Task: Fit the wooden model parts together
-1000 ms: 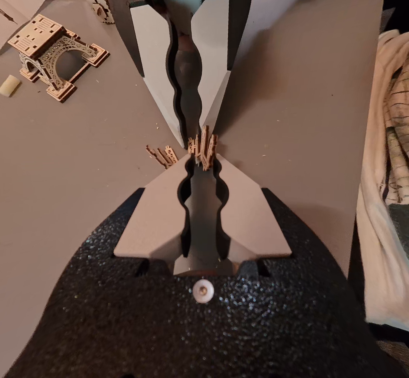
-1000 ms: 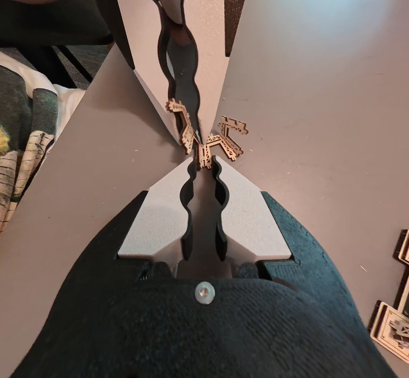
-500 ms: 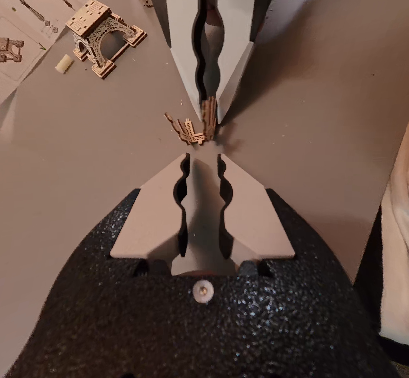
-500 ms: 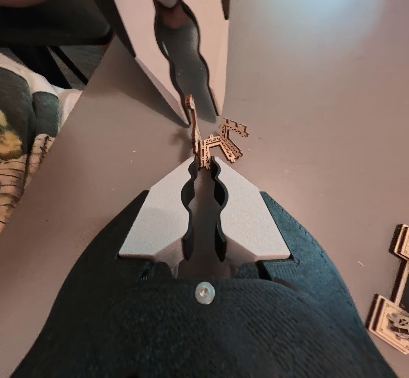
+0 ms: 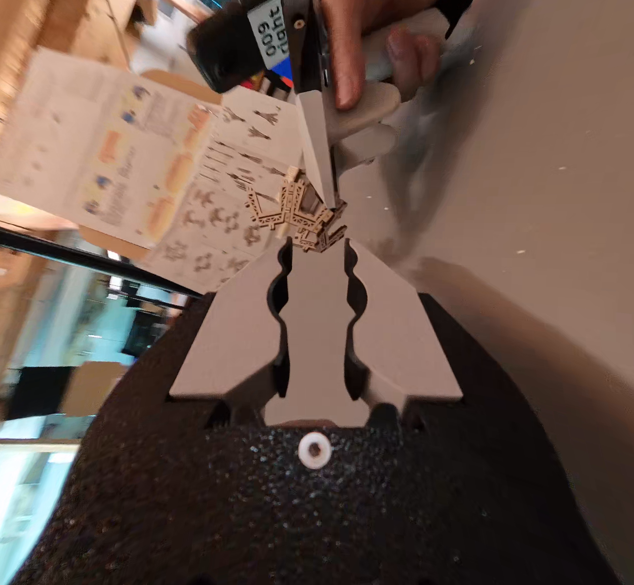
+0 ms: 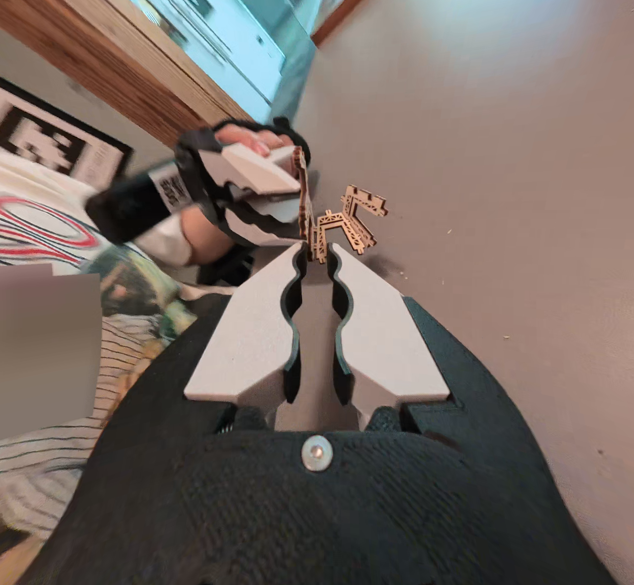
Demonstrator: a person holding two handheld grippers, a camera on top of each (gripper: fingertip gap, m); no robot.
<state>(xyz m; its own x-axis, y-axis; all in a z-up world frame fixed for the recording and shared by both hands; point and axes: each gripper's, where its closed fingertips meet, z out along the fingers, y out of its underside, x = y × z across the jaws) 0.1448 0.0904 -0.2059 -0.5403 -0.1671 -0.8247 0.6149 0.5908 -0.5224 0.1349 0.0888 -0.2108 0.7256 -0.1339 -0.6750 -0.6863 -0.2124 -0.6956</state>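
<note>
A small wooden lattice assembly (image 5: 291, 205) of joined frame pieces hangs in the air above the grey table (image 5: 514, 157). My right gripper (image 6: 317, 248) is shut on its lower edge; the assembly (image 6: 346, 222) fans out past the tips. In the left wrist view the right gripper (image 5: 332, 205) comes in from above, held by a hand (image 5: 360, 20). My left gripper (image 5: 319, 246) is open, its tips just short of the assembly's near corner. In the right wrist view the left gripper (image 6: 296, 203) lies on its side, jaws apart against an upright wooden strip (image 6: 303, 184).
A printed instruction sheet (image 5: 137, 157) lies on the table at the left. Patterned clothing (image 6: 51, 225) lies beyond the table edge. A wood-framed glass panel (image 6: 206, 37) and a black-and-white framed picture (image 6: 41, 143) stand behind. The table (image 6: 480, 157) stretches right. The tips of both grippers are at nearly the same place.
My left gripper let go of its wooden piece and stays open. My right gripper has lifted the joined pieces off the table, and both grippers have rolled sideways.
</note>
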